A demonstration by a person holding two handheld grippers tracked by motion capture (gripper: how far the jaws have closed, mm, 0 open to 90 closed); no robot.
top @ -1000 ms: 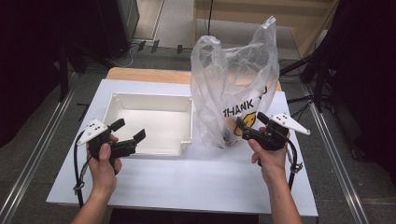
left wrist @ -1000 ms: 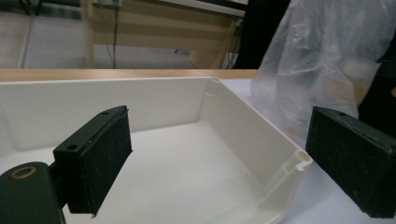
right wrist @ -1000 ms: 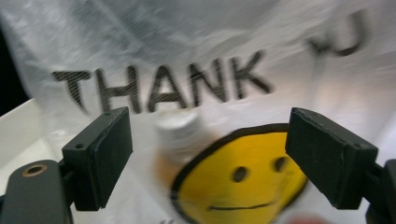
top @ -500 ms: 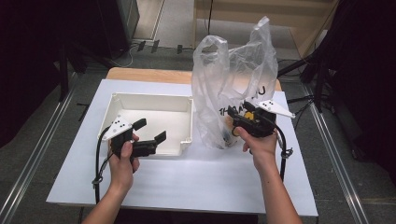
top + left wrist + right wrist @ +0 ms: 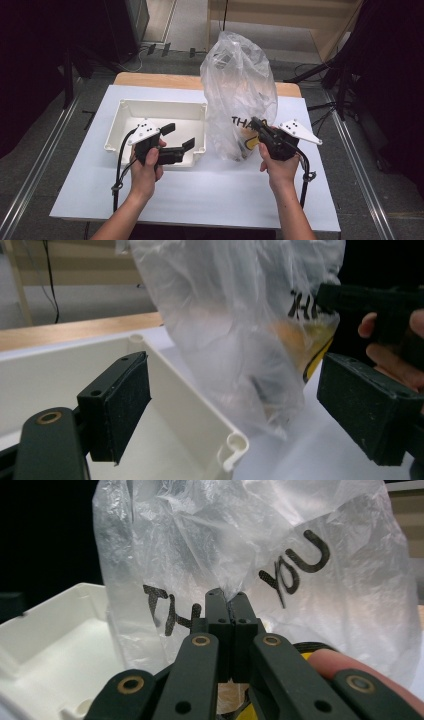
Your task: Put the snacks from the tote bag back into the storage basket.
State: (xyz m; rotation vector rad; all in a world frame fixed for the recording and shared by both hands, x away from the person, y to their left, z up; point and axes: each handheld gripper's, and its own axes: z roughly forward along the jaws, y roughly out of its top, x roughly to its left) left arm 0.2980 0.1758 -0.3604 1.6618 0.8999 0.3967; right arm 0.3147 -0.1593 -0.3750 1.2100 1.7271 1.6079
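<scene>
A clear plastic bag (image 5: 239,90) printed "THANK YOU" stands upright on the white table, just right of a white tray (image 5: 131,111). Dark and yellow items (image 5: 248,143) lie in its bottom. My right gripper (image 5: 255,123) is shut on the bag; in the right gripper view the jaws (image 5: 230,600) pinch a fold of the bag (image 5: 280,545) between the words. My left gripper (image 5: 178,136) hangs open over the tray's near right corner, pointing at the bag. In the left gripper view its wide jaws (image 5: 240,405) frame the bag (image 5: 225,315) and the tray corner (image 5: 234,445).
The white table (image 5: 210,195) has bare room in front of the tray and bag. A wooden strip (image 5: 160,80) runs along its far edge. Metal rails (image 5: 35,175) flank the table on the floor, with dark stands and cables behind.
My left gripper has moved right and forward, from the tray's left front to its right front corner near the bag. The right gripper stays on the bag, whose top has sagged.
</scene>
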